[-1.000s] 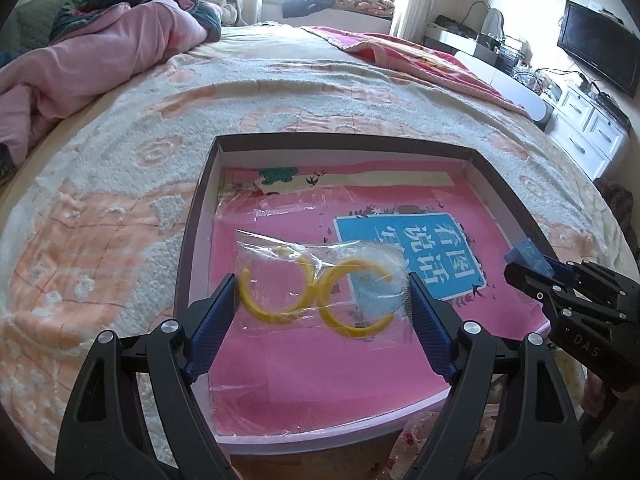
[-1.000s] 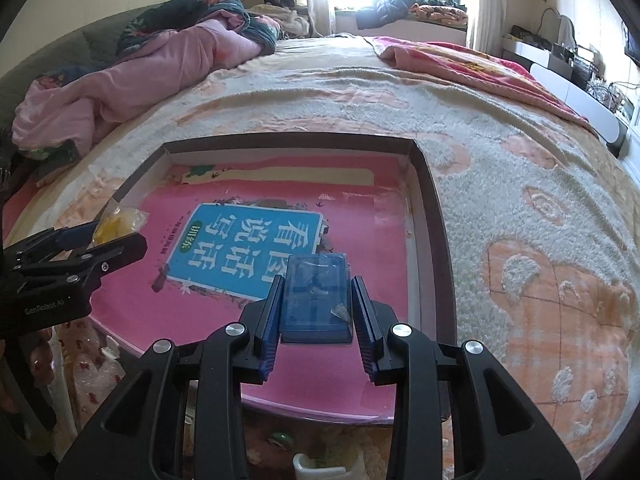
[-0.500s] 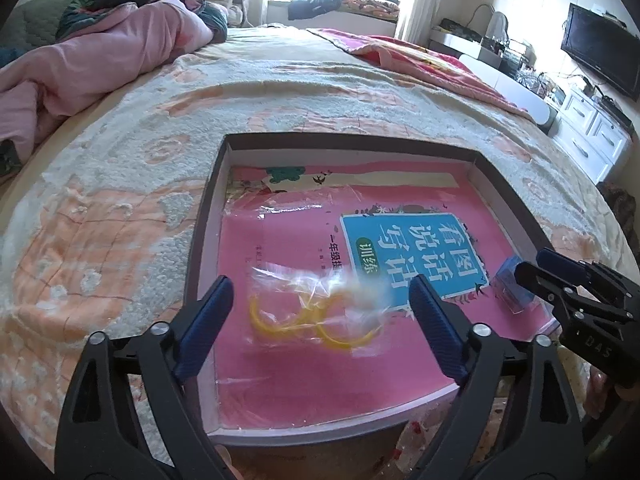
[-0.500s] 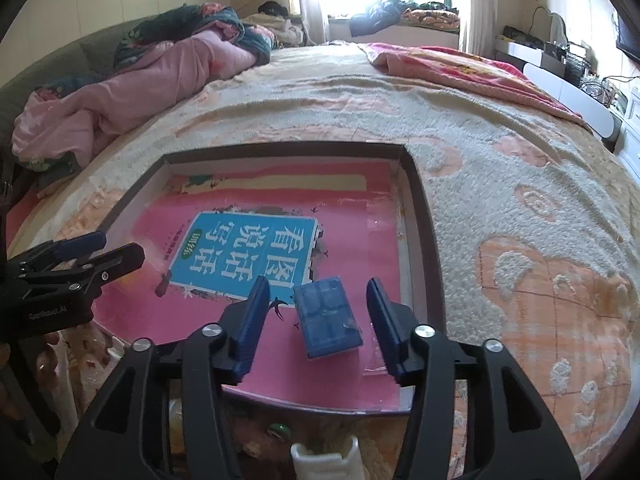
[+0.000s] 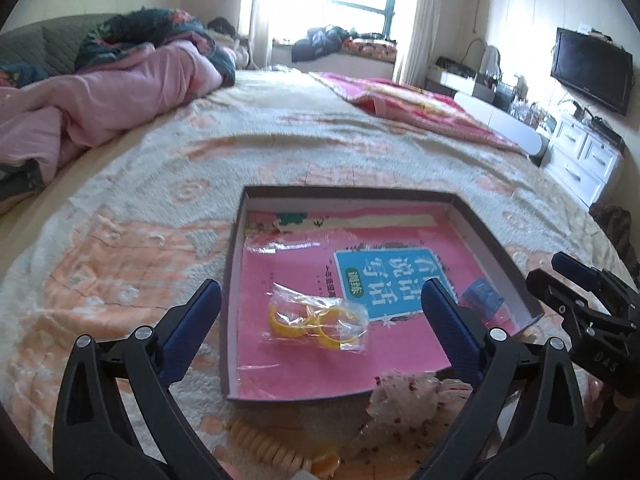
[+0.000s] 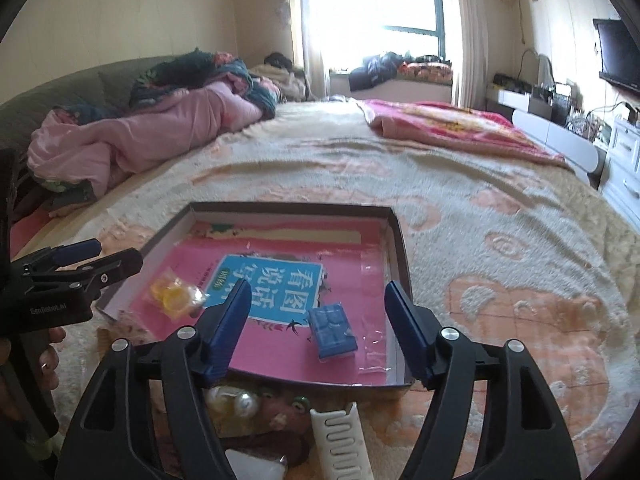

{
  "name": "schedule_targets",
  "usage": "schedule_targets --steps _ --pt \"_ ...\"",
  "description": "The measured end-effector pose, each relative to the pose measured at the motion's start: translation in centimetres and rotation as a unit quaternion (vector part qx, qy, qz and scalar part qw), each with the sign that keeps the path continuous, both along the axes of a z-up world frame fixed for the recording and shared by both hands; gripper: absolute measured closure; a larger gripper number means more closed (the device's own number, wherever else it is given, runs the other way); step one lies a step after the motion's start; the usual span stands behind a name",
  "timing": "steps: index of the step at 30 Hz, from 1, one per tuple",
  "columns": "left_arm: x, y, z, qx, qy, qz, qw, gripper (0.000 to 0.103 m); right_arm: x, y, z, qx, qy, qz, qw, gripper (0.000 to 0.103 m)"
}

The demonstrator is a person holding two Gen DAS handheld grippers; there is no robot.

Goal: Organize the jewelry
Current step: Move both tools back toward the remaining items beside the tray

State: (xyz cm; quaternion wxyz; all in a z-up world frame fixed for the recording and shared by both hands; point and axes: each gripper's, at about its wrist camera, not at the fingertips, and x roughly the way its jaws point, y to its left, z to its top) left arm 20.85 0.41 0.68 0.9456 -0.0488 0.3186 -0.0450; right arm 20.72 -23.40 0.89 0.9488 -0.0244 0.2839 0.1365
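A shallow dark-rimmed box (image 5: 348, 192) lined with a pink book lies on the bed. In it rest a clear bag of yellow rings (image 5: 316, 320) and a small blue case (image 5: 482, 296). My left gripper (image 5: 319, 290) hovers above and short of the bag, its jaws opening wide, with nothing touching the pads. In the right wrist view my right gripper (image 6: 317, 289) hangs back from the blue case (image 6: 331, 330), jaws opening, pads free. The bag of rings (image 6: 174, 296) and the box rim (image 6: 288, 206) show there too, with the left gripper (image 6: 100, 256) at the left edge.
Loose items lie in front of the box: a beige spiral tie (image 5: 264, 444), a spotted pouch (image 5: 404, 396), pearls (image 6: 236, 400) and a white strap (image 6: 340, 436). A pink quilt (image 5: 100, 96) is heaped far left, a red blanket (image 5: 416, 104) far right.
Both grippers opened and drew back and up. The bag of yellow rings and the blue case left the pads and now lie in the box.
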Motion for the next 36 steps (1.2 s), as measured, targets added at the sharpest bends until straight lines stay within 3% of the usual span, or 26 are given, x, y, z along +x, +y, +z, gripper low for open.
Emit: schedule_targets --steps 7,20,36 --pt "-2.2 0.0 1.6 0.001 -0.035 0.003 0.9994 0.011 -2.6 0.1 1.3 0.002 -0.034 0.004 0.999 0.028" --pt "-5.7 0.7 1.9 -0.024 -0.056 -0.007 0.9981 0.011 -6.5 -0.6 2.0 0.018 -0.052 0.005 0.998 0.021" --pt "-7.9 0.0 -0.3 -0.003 -0.019 -0.039 0.999 0.011 -11.5 -1.0 -0.8 0.012 -0.014 0.017 1.0 0.021"
